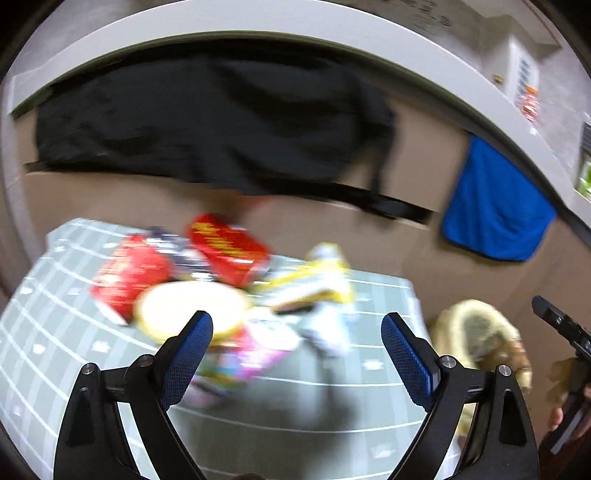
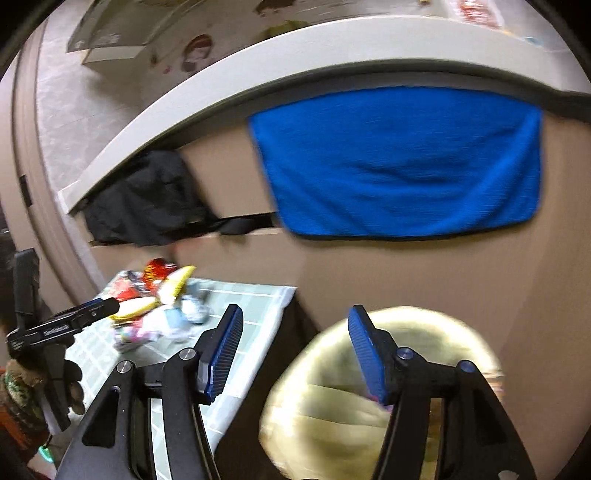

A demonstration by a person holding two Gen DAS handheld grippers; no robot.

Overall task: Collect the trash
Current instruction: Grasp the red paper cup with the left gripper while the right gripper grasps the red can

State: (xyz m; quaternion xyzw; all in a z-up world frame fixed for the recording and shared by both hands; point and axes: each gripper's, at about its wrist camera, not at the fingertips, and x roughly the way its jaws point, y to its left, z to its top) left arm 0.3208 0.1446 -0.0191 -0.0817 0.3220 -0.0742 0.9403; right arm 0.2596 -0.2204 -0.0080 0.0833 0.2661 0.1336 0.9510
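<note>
A blurred pile of trash lies on a green checked tablecloth (image 1: 55, 314): a red wrapper (image 1: 125, 273), a red box (image 1: 229, 251), a round yellow lid (image 1: 188, 310), a yellow and white wrapper (image 1: 314, 284) and a pink packet (image 1: 255, 354). My left gripper (image 1: 295, 332) is open and empty just above the near side of the pile. My right gripper (image 2: 295, 332) is open and empty over a bin lined with a yellowish bag (image 2: 332, 406), which stands to the right of the table. The pile (image 2: 155, 306) and the left gripper (image 2: 74, 317) also show in the right wrist view.
A black garment (image 1: 207, 122) and a blue towel (image 1: 495, 199) hang from a white counter edge (image 1: 258, 22) over brown cabinet fronts behind the table. The bin (image 1: 476, 332) sits beyond the table's right edge. The right gripper (image 1: 565, 332) shows at the far right.
</note>
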